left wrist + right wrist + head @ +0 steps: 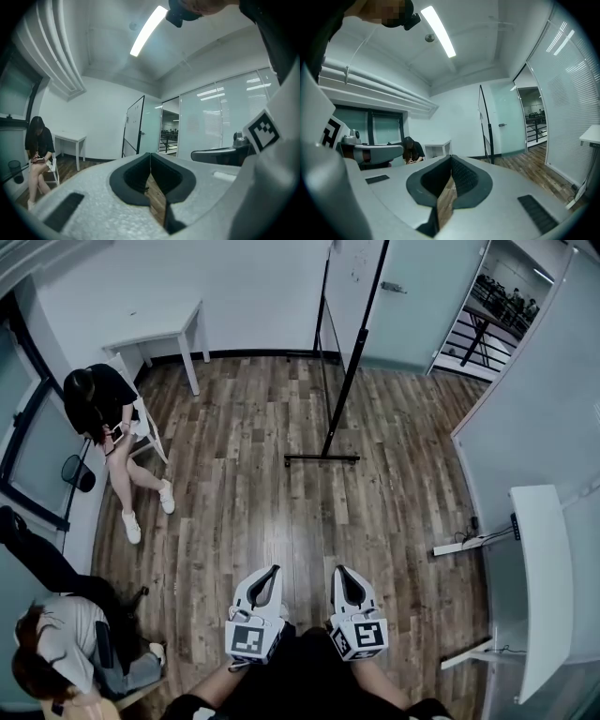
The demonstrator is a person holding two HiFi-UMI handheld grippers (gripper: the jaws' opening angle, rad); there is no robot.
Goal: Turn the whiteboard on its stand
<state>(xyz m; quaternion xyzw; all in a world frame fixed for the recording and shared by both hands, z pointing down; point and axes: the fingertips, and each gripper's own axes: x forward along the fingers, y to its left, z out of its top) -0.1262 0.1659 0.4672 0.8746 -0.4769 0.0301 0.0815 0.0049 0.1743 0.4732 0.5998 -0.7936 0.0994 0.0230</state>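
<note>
The whiteboard (352,277) stands on a black stand (323,458) at the far side of the wooden floor, seen nearly edge-on, well ahead of both grippers. It also shows in the left gripper view as the whiteboard (133,124) and in the right gripper view as the whiteboard (486,124). My left gripper (274,572) and right gripper (341,572) are held side by side near the person's body, pointing toward the board. Both are shut with nothing between their jaws. The left gripper (150,154) and the right gripper (451,157) show their tips meeting.
A seated person (108,413) is at the left by a white table (159,338). Another person (66,643) sits at the lower left. A white desk (544,568) and a power strip (459,546) lie at the right. A glass wall and an open doorway (497,306) are behind.
</note>
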